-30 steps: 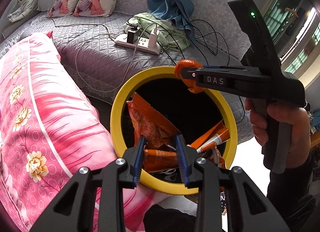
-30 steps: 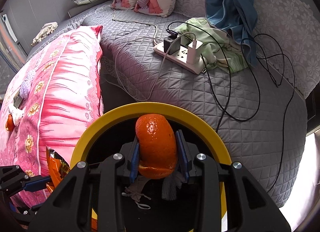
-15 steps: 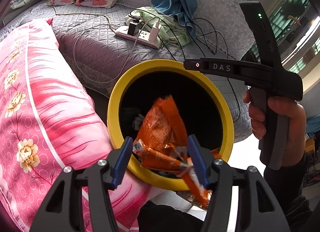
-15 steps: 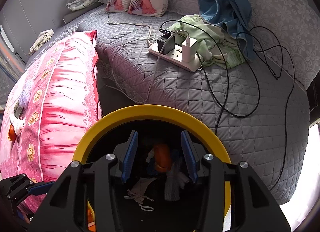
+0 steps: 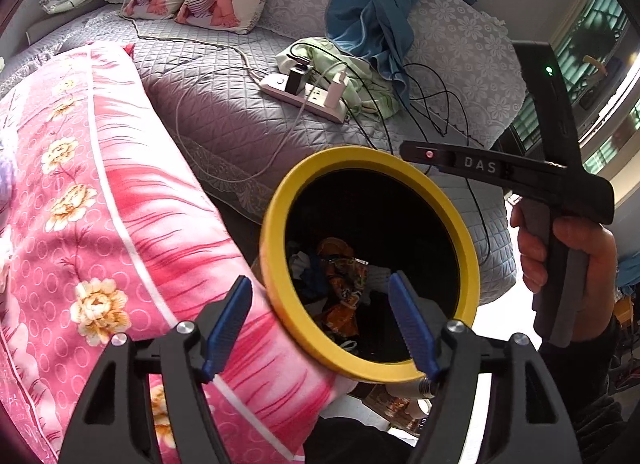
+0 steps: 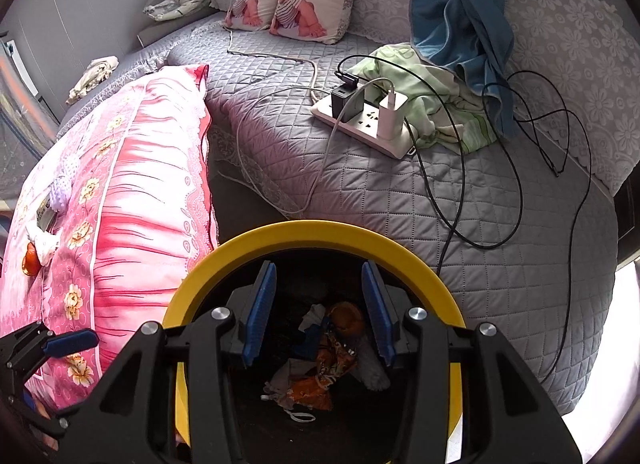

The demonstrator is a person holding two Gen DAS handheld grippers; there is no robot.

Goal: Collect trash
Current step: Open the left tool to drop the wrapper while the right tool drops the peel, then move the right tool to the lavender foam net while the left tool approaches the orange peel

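Note:
A black bin with a yellow rim (image 5: pixel 280 199) (image 6: pixel 320 229) stands beside a pink floral quilt. Inside lie orange snack wrappers (image 5: pixel 344 276) (image 6: pixel 332 360), an orange peel (image 6: pixel 348 318) and pale scraps. My left gripper (image 5: pixel 324 324) is open and empty above the bin's near rim. My right gripper (image 6: pixel 320 312) is open and empty over the bin's mouth; its body shows in the left wrist view (image 5: pixel 500 171), held by a hand. More orange trash (image 6: pixel 30 262) lies on the quilt at far left.
The pink quilt (image 5: pixel 100 223) (image 6: pixel 132 199) lies left of the bin. A grey quilted bed (image 6: pixel 400 183) behind holds a power strip (image 6: pixel 364 123) with cables, green and blue cloth, and pillows. A tube (image 5: pixel 420 386) lies by the bin's base.
My right gripper opened and dropped the orange peel into the bin. My left gripper opened wide and let the orange wrappers fall in, then drew back a little.

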